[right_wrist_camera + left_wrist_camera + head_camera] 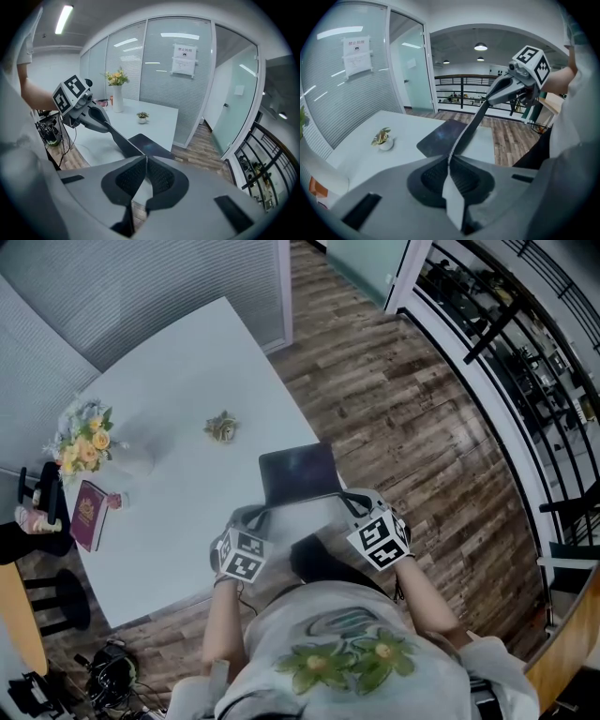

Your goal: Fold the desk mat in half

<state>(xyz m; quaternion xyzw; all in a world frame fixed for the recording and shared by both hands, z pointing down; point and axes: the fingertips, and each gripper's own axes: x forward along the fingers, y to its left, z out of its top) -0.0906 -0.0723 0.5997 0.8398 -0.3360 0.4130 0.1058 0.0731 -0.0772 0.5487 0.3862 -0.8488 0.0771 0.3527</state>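
Observation:
The dark desk mat (pixel 298 471) lies at the near right corner of the white table (pixel 187 362). Its near edge is raised off the table and hangs between the two grippers. My left gripper (pixel 251 517) is shut on the mat's near left corner, and in the left gripper view the mat's edge (pixel 465 133) runs out from between the pressed jaws of that gripper (pixel 450 161). My right gripper (pixel 352 502) is shut on the near right corner. In the right gripper view that gripper (pixel 145 159) pinches the mat (pixel 149 146), and the left gripper (pixel 107 123) holds the far end.
A vase of yellow flowers (pixel 86 441) and a red book (pixel 89 514) stand at the table's left. A small potted plant (pixel 221 427) sits mid-table beyond the mat. A black seat (pixel 319 563) is by the person's body. A glass partition and a railing (pixel 525 362) bound the wooden floor.

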